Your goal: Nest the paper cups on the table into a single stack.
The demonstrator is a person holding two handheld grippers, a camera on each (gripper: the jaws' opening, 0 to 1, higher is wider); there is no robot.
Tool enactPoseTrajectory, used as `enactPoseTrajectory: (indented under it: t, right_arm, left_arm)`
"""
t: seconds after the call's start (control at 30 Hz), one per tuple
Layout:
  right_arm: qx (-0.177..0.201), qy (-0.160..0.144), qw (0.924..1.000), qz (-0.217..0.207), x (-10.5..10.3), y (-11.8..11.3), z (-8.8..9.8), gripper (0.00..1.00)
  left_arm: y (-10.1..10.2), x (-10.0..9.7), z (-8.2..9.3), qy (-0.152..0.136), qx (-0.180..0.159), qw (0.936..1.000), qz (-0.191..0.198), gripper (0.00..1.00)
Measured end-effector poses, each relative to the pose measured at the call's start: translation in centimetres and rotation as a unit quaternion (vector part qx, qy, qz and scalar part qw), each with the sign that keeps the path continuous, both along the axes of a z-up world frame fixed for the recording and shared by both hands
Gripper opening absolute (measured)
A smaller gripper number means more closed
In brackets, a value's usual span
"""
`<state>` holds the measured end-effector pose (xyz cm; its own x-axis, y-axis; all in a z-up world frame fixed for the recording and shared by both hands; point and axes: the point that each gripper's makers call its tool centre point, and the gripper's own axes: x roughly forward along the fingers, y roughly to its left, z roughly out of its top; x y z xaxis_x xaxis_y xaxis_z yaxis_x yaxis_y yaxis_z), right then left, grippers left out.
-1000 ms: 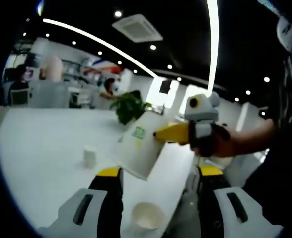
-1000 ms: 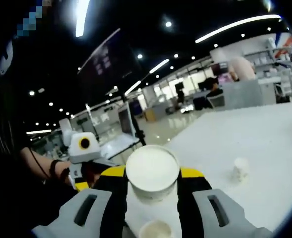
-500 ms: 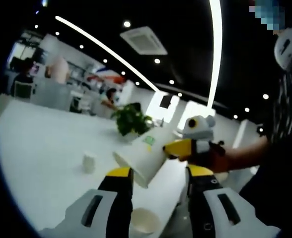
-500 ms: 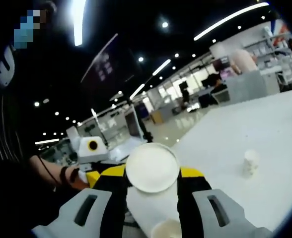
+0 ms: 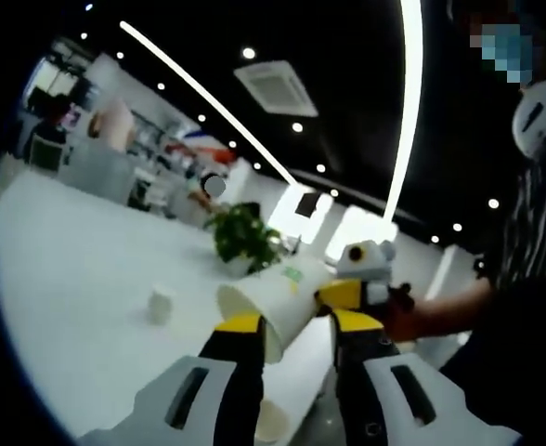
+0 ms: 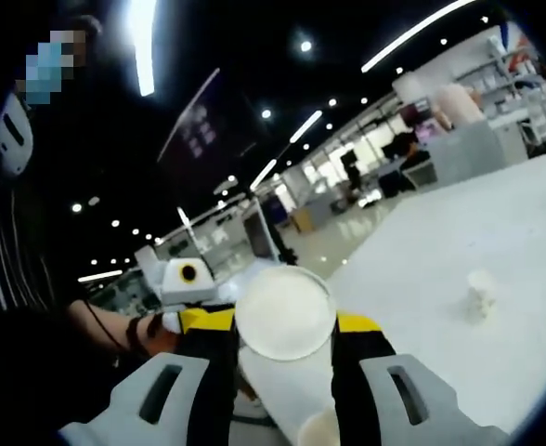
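White paper cup with a green printed mark is held off the white table, tilted on its side. In the left gripper view its open mouth faces down and toward the camera, and its base end is pinched by the yellow-tipped fingers of the right gripper, which enters from the right on a person's hand. In the right gripper view the same cup sits between that gripper's own two fingers; its round white base faces the camera and its sides touch both yellow finger tips, so the right gripper is pinching the cup.

The left gripper rises from the bottom of its view with its fingers spread; the held cup's rim lies just above and between them, and whether it touches them cannot be told. In the right gripper view the left gripper appears just behind the held cup, at left.

A second white paper cup stands mouth-up on the table below the held cup, partly hidden by the left fingers; its rim also shows at the bottom of the right gripper view. A third, small white paper cup stands well apart on the open table; in the right gripper view it is at the right.

A green potted plant stands at the table's far edge.
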<state>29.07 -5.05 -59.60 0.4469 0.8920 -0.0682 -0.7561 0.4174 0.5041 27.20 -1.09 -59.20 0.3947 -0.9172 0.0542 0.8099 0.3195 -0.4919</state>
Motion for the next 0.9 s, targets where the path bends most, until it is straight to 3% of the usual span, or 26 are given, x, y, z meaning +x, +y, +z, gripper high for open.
enactPoseTrajectory:
  t: [0.43,0.9]
  right_arm:
    - [0.021,0.005,0.9994,0.027,-1.0,0.6,0.2,0.35]
    - [0.027,-0.001,0.9989,0.040,-1.7,0.8,0.3,0.37]
  left_arm:
    - [0.9,-0.4,0.1,0.013,-0.018,0.9998,0.002,0.08]
    - [0.7,-1.4,0.6,0.021,-0.028,0.9991,-0.024,0.05]
